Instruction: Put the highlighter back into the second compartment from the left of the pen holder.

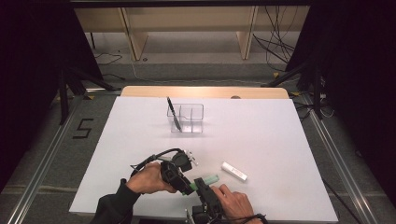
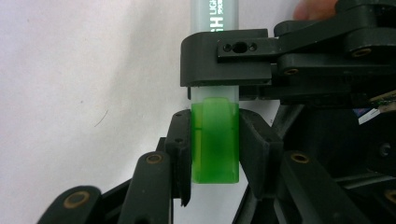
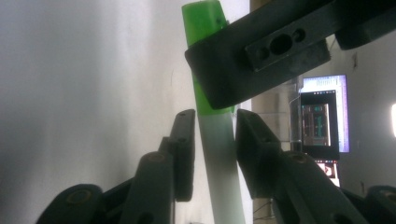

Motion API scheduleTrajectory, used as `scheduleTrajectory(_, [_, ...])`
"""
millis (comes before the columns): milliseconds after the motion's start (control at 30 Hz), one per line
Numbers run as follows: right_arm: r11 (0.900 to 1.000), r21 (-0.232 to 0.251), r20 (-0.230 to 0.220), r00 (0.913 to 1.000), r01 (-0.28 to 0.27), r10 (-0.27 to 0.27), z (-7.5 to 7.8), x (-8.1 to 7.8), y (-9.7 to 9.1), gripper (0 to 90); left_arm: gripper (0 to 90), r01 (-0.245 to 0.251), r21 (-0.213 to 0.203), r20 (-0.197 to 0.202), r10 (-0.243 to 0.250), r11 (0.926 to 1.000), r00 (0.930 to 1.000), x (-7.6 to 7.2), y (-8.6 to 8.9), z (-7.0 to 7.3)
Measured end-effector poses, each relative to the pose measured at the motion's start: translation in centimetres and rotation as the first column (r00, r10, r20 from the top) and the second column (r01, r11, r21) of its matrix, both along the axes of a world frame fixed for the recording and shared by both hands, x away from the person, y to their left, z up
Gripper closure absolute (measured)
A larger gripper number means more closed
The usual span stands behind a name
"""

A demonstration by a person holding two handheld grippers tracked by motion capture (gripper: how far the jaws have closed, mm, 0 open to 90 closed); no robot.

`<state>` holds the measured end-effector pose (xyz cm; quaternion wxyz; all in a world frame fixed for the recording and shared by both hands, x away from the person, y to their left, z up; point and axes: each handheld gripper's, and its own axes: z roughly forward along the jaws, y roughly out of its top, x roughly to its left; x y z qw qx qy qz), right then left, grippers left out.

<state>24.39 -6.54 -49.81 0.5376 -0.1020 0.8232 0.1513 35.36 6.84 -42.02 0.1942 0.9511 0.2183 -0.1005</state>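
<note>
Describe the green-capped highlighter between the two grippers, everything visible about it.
The highlighter has a pale, frosted plastic barrel with grey lettering and a translucent green cap on one end. It lies roughly level, near the table's front edge. The left gripper clamps the cap between its pads. The right gripper's jaws flank the barrel just past the cap, with one pad touching and the other showing a slight gap.

Both tools (image 1: pixel 187 179) (image 1: pixel 201 183) meet on one marker (image 1: pixel 205 180), each blocking the other's side. White cap (image 1: pixel 234 171) lies near, right of them. Bare desk (image 1: pixel 280 140) extends left and ahead up to the clear organizer (image 1: pixel 186 118) and its pen (image 1: pixel 173 113).
</note>
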Motion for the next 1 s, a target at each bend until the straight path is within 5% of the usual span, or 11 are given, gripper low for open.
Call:
scheduleTrajectory(367, [0.9992,-0.032,0.0,0.9998,-0.022,0.022,-0.3,-0.1,0.0,77.1,65.3,0.005,0.005,-0.004,-0.005,1.0,1.0,0.0,0.2,0.0])
scheduleTrajectory(600, [0.9996,-0.026,-0.014,0.9998,-0.012,0.012,-0.2,-0.1,-0.3,77.3,49.8,-0.014,0.012,0.016,0.013,0.9998,0.9998,0.1,1.2,0.7])
scheduleTrajectory(700, [0.9997,-0.022,-0.006,0.9999,-0.014,0.014,-0.2,-0.1,-0.4,77.3,48.5,-0.022,-0.013,0.017,0.022,0.9997,0.9996,0.2,1.8,1.1])
scheduleTrajectory(1000, [0.9999,-0.004,-0.008,0.9999,-0.01,0.01,0.2,0.1,-0.8,77.3,36.9,-0.038,0.0,0.039,0.038,0.9993,0.9985,0.4,2.9,1.4])
